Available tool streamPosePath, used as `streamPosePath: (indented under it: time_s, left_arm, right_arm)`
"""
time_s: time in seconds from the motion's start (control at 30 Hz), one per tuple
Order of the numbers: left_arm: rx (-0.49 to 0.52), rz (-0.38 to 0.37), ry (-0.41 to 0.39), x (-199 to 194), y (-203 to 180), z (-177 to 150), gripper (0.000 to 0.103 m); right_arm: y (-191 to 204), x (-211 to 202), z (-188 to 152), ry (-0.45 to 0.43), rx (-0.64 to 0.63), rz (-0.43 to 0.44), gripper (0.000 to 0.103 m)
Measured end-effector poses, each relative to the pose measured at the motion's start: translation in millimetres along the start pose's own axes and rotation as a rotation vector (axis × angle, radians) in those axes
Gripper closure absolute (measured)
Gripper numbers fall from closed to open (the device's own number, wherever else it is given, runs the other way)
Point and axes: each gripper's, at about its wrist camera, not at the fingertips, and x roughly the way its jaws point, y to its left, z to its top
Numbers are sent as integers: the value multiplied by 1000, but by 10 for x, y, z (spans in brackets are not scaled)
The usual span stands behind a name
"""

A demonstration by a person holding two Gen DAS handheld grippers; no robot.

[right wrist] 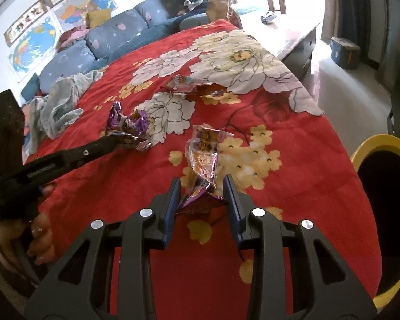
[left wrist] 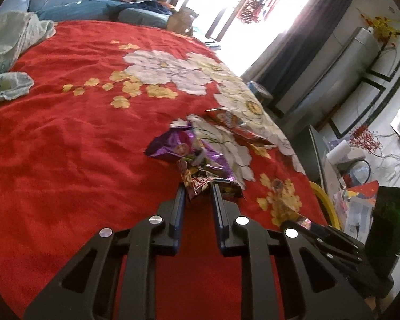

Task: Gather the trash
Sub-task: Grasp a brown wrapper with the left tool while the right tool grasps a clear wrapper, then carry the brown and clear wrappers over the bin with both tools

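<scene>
My left hand-held gripper (left wrist: 197, 189) is clamped on the near end of a purple wrapper (left wrist: 189, 154), pinched ready to lift off the bed (left wrist: 66, 146). My right hand-held gripper (right wrist: 201, 186) grips a second crumpled wrapper (right wrist: 204, 160) between its pads. Beyond both lies a red wrapper (left wrist: 237, 125). A yellow-rimmed bin (right wrist: 381, 200) waits right of it. No print is legible.

Yellow bin (right wrist: 381, 144) cut off at frame edge
</scene>
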Motion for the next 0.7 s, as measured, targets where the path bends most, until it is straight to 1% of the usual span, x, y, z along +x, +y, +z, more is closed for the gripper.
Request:
streamPosePath:
  time_s: [0.33,0.7]
  left_arm:
    - [74,-47,-31,-211,-299,-6,85]
    - [153,-100,-38,-296,-671,-61,85]
  right_arm:
    - [-139,-197,-36,-26,18,-12,77]
    - [-376,-506,11,-85,60,-40,77]
